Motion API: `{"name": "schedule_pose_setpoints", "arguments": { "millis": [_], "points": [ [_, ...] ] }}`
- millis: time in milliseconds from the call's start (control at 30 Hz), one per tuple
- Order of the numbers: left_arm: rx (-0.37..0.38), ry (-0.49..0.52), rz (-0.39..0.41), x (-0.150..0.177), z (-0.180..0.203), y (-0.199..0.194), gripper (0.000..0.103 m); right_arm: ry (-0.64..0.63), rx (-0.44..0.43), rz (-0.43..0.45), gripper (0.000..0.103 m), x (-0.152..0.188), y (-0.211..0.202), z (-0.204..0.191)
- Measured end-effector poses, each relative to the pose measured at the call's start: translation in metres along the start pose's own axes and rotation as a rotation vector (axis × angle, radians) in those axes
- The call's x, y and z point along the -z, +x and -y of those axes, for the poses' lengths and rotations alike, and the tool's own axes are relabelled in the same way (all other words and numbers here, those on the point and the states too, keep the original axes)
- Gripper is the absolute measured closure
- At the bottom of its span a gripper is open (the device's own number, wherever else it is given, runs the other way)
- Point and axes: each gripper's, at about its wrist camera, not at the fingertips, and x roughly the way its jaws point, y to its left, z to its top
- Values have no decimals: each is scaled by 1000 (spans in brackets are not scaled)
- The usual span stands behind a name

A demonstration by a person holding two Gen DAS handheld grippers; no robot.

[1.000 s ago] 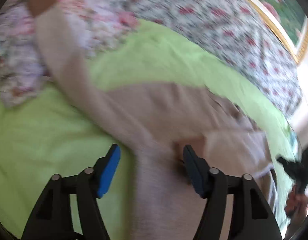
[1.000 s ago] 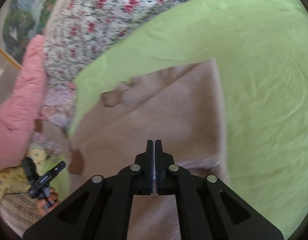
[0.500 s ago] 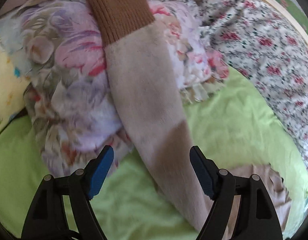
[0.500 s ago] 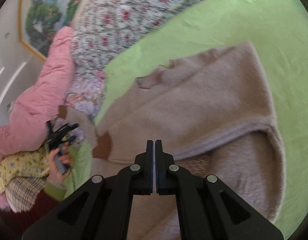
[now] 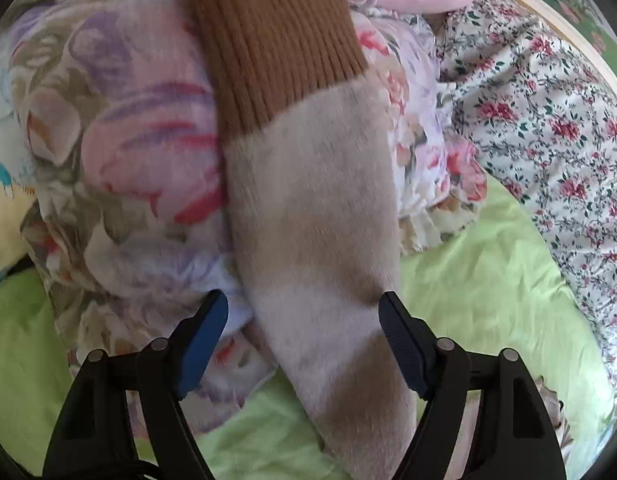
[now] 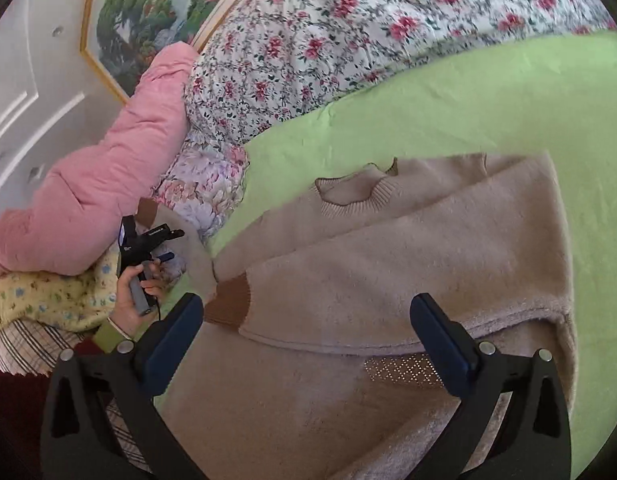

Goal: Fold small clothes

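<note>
A beige sweater lies partly folded on the green sheet, collar to the far side and one sleeve's brown cuff laid across its body. My right gripper hovers over the folded part with its jaws opening wide and nothing pinched. The other sleeve stretches up over a floral pillow and ends in a ribbed brown cuff. My left gripper is open and straddles this sleeve; its left pad stands apart from the cloth.
A pink quilt and a red-flowered white quilt border the sheet, with a framed painting behind. A hand holds the left gripper near a yellow flowered cloth.
My right gripper went from shut to wide open and drew back a little from the sweater. The left gripper travelled along the sleeve toward its cuff, onto the floral pillow.
</note>
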Motion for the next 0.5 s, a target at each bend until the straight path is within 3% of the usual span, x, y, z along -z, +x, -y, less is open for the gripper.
{"name": "schedule_pose_setpoints", "arguments": {
  "millis": [33,167,233,300,433,500],
  "points": [
    [-5,3,7,-2,1,0,32,-13,40,-7,0,2,2,0],
    [0,41,53,-8,9,-10,91,-6,64,-22,0,9,1,8],
    [-5,80,97,-8,18,-24,99,-5,62,-30,0,11,1,11],
    [39,136,131,-4,35,-42,100,-12,94,-28,0,13,-3,11],
    [129,298,169,26,93,-85,100,24,94,-14,20,12,-12,16],
    [208,391,176,53,131,-109,100,49,97,-12,26,12,-17,19]
  ]
}}
